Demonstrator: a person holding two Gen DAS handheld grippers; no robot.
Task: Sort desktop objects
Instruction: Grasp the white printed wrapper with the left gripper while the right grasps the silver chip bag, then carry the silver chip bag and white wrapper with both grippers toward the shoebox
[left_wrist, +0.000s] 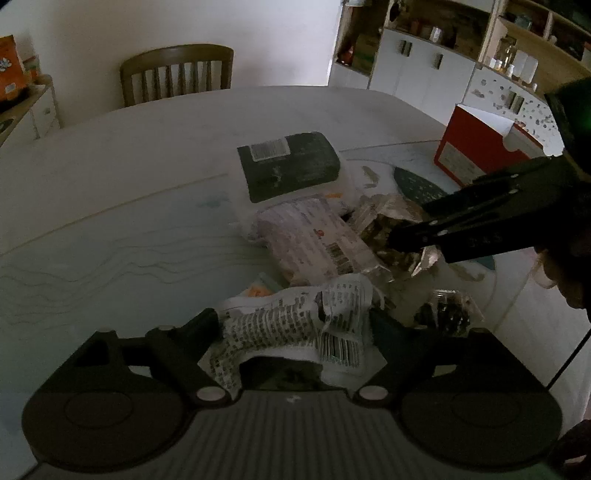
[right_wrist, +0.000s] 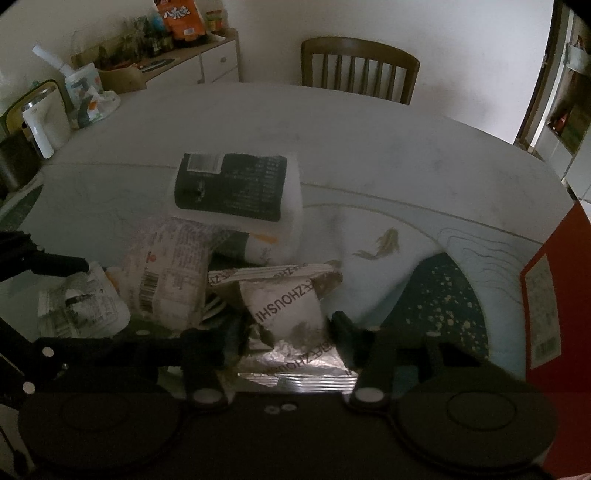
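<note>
My left gripper (left_wrist: 295, 325) is shut on a crumpled white printed wrapper (left_wrist: 295, 325) just above the table. My right gripper (right_wrist: 286, 332) is shut on a silver snack packet (right_wrist: 284, 314) lettered ZHOUSHI; it shows in the left wrist view (left_wrist: 391, 236) with the packet (left_wrist: 384, 218) at its tips. Between them lies a pink-white sealed bag with a barcode (left_wrist: 314, 240) (right_wrist: 170, 277). Behind it a dark green pack with a white label (left_wrist: 288, 164) (right_wrist: 232, 181) rests on a white pack. A small clear packet with dark contents (left_wrist: 445, 314) lies at right.
A red carton (left_wrist: 469, 147) (right_wrist: 546, 306) stands at the table's right. A wooden chair (left_wrist: 177, 74) (right_wrist: 358, 70) is at the far side. A white kettle (right_wrist: 44, 122) and a cabinet with clutter are at far left. The round table (left_wrist: 110, 177) has a fish-pattern centre.
</note>
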